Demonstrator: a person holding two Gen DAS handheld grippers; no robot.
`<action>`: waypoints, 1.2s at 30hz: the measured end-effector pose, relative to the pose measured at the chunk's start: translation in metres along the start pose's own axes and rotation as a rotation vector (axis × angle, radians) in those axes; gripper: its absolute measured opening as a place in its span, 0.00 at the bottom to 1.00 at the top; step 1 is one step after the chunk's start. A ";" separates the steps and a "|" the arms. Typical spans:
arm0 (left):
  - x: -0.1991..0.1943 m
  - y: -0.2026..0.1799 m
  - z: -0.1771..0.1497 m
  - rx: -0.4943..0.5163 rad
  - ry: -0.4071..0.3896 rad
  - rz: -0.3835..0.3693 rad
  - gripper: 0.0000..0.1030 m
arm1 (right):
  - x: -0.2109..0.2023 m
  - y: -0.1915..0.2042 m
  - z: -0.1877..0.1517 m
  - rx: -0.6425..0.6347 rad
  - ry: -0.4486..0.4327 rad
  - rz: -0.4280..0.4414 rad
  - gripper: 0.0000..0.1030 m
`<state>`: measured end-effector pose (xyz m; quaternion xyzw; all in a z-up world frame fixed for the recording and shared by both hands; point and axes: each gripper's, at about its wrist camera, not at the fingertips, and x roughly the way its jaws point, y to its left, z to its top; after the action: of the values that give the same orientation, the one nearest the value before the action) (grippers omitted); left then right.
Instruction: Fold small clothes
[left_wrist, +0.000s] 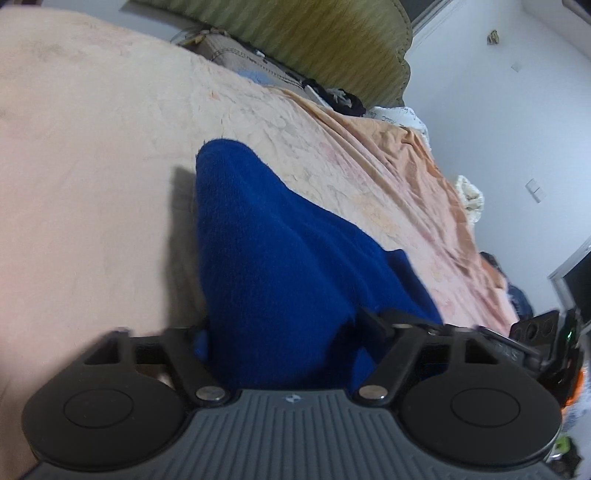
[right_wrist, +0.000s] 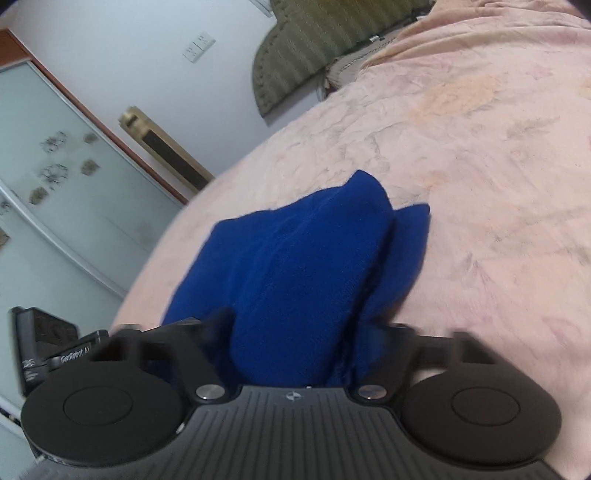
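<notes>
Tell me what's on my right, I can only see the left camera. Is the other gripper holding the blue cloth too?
Observer: Yes, the right gripper has the blue cloth bunched in its fingers, like the left gripper does.
Child: What's behind it?
Observer: A glass door with flower patterns, which your camera misses.
Child: Anything else on that wall?
Observer: A gold-framed panel leans beside the door, and a light switch sits above.

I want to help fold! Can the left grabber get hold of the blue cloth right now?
Probably yes: the blue cloth already fills the space between the left gripper fingers, and nothing blocks it. It looks gripped, though the fingertips are hidden.
</notes>
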<state>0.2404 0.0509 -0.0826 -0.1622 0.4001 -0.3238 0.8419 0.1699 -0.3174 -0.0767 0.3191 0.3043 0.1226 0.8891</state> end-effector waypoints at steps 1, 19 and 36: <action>0.001 -0.002 0.000 0.021 -0.002 0.019 0.44 | 0.002 -0.005 0.001 0.034 0.004 0.014 0.41; -0.030 -0.011 0.001 0.115 -0.010 0.102 0.58 | -0.015 0.010 0.001 -0.001 -0.023 -0.054 0.66; -0.092 -0.017 -0.069 0.147 0.034 -0.006 0.13 | -0.090 0.032 -0.075 -0.046 0.037 -0.019 0.17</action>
<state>0.1369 0.0994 -0.0649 -0.0953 0.3890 -0.3574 0.8437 0.0523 -0.2931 -0.0599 0.2934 0.3206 0.1269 0.8916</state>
